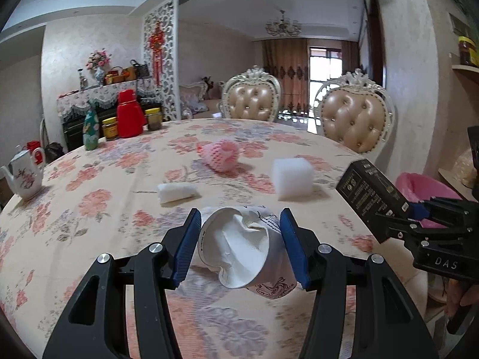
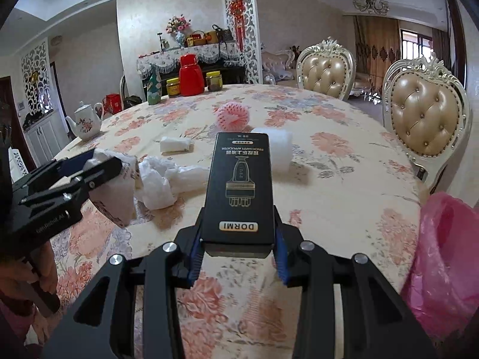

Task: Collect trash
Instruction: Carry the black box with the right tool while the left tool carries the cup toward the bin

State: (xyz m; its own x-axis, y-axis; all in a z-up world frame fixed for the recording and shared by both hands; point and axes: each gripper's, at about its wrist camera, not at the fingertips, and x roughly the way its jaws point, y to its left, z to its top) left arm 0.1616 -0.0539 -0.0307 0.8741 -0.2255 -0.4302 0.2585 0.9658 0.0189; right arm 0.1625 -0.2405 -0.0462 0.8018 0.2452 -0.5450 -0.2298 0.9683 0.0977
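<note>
**Both jaws loaded, bin at the right**

Jaws on both sides are closed on trash. By the left gripper [image 1: 239, 245] a crumpled paper cup [image 1: 242, 251] is pinched between the blue pads, lifted clear of the flowered tabletop [image 1: 104, 203]. By the right gripper [image 2: 238, 257] a black box [image 2: 241, 185] is clamped at its near end, its length sticking out forward over the cloth.

A pink bin bag [image 2: 446, 254] is seen at the right edge of the tabletop, just beside the right gripper and further from the left one. The carrying step is judged to be in hand: two pieces are picked up and neither is yet dropped.

More trash is left lying on the cloth: a folded tissue [image 1: 176, 193], a white foam block [image 1: 292, 176], a pink foam net [image 1: 220, 155] and a crumpled white plastic bag [image 2: 161, 179].

For the next move, each load would need to be brought above the mouth of the bag before its jaws are opened. The box is long, so a downward tilt would likely be needed to keep it off the rim. The cup is light and crushed and may cling to a pad on release.
</note>
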